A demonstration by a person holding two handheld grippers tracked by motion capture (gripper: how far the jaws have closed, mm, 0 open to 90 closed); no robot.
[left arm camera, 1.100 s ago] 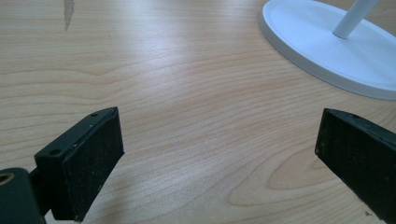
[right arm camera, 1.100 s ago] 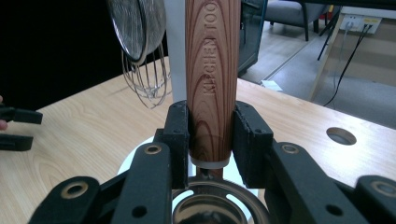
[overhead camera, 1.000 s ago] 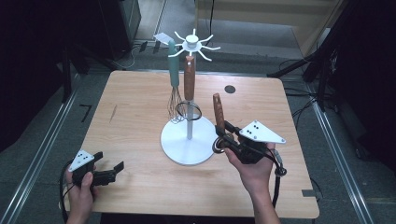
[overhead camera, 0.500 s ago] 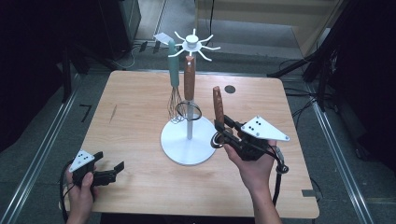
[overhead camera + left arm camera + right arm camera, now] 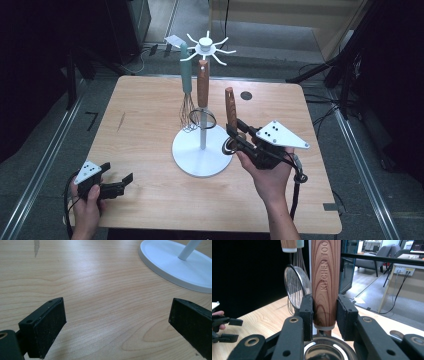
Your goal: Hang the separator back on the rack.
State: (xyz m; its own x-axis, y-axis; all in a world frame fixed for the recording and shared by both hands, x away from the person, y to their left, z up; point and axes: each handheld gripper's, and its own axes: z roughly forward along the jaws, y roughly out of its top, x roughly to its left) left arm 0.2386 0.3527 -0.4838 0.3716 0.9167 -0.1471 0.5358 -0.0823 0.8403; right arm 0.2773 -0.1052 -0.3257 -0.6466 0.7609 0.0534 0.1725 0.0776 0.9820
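While my right gripper (image 5: 234, 141) has its fingers (image 5: 307, 312) clamped on the wood handle of a utensil (image 5: 230, 109), held upright just right of the rack (image 5: 204, 90), I'd say I'm at the hang-it-up step. Next move calls for lifting the handle top to a free hook. Left gripper (image 5: 120, 184) sits wide open and empty at the near left of the table (image 5: 140, 115). Can't make out the handle's hanging hole, and the utensil's head is mostly cut off.
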